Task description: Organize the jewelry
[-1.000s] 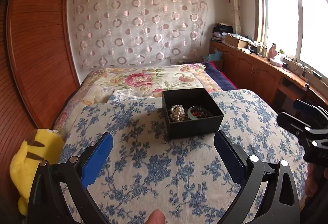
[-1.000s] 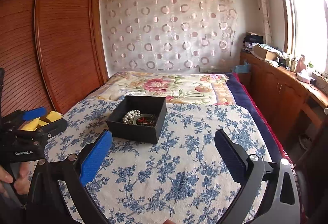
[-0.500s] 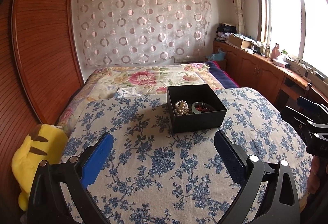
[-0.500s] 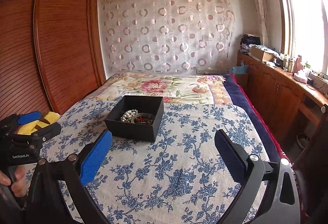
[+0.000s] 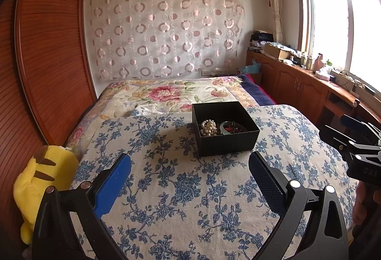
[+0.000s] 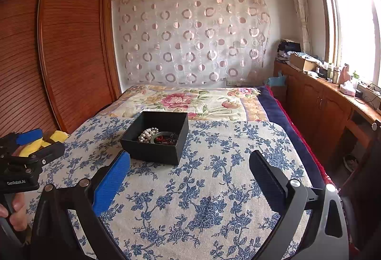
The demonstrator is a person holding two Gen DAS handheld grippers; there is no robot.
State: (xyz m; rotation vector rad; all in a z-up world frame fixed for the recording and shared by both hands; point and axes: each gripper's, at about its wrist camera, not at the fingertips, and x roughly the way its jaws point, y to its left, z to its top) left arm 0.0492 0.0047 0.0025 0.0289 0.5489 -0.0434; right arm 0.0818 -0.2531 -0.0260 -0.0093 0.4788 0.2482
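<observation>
A bedroom, with a wooden wardrobe (image 6: 59, 46) to my left and a window (image 5: 345, 29) to my right. Under both my tongs lies a bed (image 6: 214, 188) covered in blue-flowered cloth. Ahead of my left tongs (image 5: 189, 168), slightly right, sits a black box (image 5: 226, 141); it lies ahead-left of my right tongs (image 6: 189, 163). Both tongs are spread wide, holding nothing. In the box lie pearls (image 5: 208, 127), a pale bangle (image 5: 223, 128) and red beads (image 5: 234, 128).

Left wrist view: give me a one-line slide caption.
Open left gripper faces a black box holding a pearl bracelet, set on a blue-floral bedspread.
</observation>
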